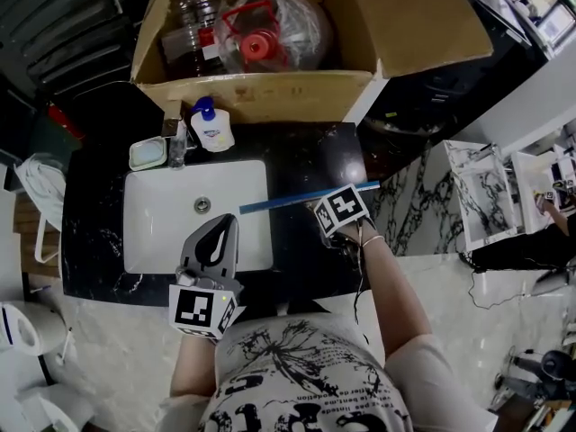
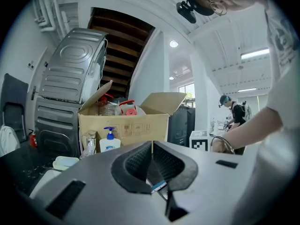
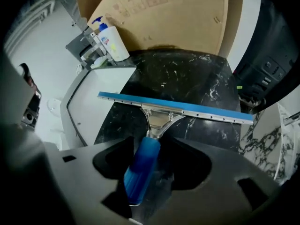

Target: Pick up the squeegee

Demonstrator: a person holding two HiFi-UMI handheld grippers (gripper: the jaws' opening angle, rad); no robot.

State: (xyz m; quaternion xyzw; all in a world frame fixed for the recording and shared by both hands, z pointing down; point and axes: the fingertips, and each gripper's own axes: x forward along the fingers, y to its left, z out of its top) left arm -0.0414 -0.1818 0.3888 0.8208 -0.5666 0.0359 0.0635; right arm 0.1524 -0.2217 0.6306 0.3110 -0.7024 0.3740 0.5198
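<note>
The squeegee (image 3: 157, 118) lies on the black worktop (image 3: 187, 78) right of the sink (image 1: 162, 205). Its blade runs crosswise and its handle sits between the right gripper's (image 3: 152, 149) wide-open jaws. The left gripper (image 2: 152, 165) is closed, farther off.

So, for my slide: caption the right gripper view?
Open right gripper straddling the blue handle of the squeegee on the black marble counter.
</note>
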